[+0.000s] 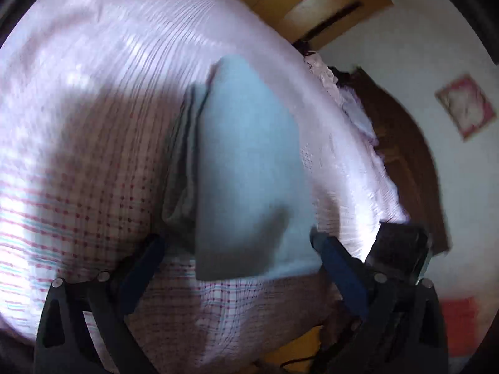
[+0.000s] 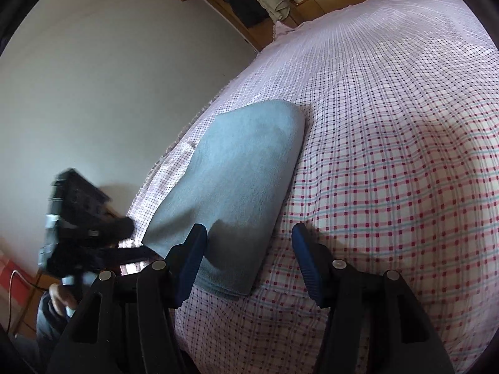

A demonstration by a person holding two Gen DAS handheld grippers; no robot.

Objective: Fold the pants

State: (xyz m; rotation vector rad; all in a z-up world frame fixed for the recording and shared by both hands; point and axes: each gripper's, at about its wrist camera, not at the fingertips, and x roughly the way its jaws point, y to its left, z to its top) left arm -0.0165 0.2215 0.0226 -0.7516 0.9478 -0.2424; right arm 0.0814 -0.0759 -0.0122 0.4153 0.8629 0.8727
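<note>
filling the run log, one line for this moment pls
pants: folded, flat on bed | left gripper: open, empty | right gripper: open, empty

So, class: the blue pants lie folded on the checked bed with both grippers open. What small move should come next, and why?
Probably draw both grippers back. The pants lie as a compact folded stack on the bed; the left gripper and right gripper are open, holding nothing.

Motion-smeared throughout the left wrist view, sharper on the right; daylight glaring off the checked bedspread toward its far edge, soft shadows darkening the near end of the folded pants, fisheye-bent black corners.
</note>
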